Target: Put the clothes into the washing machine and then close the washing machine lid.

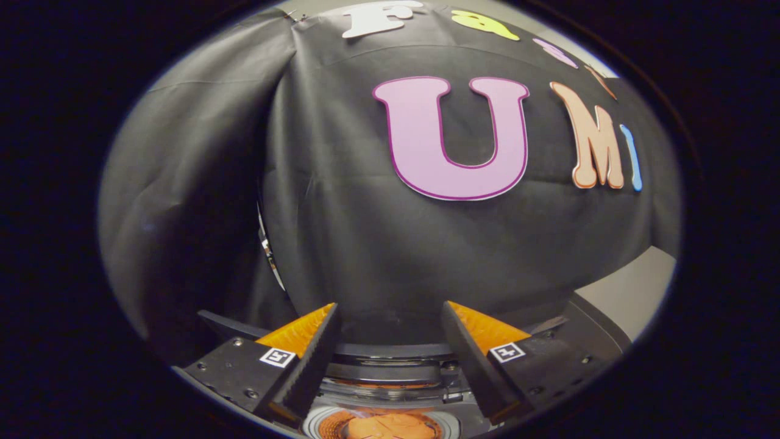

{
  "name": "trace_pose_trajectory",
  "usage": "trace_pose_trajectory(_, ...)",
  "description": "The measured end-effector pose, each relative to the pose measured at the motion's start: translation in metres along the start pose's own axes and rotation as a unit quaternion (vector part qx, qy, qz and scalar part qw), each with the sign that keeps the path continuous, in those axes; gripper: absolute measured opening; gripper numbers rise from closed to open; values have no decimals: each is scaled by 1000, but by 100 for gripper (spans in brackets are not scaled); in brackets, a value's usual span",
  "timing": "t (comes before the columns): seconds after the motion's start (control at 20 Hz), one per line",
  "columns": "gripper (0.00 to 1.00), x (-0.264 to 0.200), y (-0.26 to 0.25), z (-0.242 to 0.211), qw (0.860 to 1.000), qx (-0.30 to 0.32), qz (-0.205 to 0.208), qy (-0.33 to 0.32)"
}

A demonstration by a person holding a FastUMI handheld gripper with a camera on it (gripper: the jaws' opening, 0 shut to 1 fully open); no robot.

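My gripper (390,308) is open, its fingers wide apart with nothing between them, and it points at the black cloth wall. Low down between the finger bases I see the washing machine's round opening with a pale rim (314,421). An orange garment (390,428) lies inside the drum. Just beyond the opening a dark curved band (390,352), part of the machine's top or its raised lid, runs across between the fingers; I cannot tell which.
The booth's black cloth wall (365,231) stands close ahead and wraps round to the left. A pale grey surface (634,292) shows at the right beyond the right finger. A thin metal edge (268,250) runs down a fold in the cloth.
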State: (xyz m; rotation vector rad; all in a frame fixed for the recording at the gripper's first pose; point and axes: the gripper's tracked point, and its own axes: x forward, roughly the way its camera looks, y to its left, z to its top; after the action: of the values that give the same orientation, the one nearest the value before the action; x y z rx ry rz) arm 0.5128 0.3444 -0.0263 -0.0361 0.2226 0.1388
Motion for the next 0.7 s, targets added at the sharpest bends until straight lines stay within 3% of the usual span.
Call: trace_pose_trajectory(0.7,100,2,-2,1,1000,4,-9,-9)
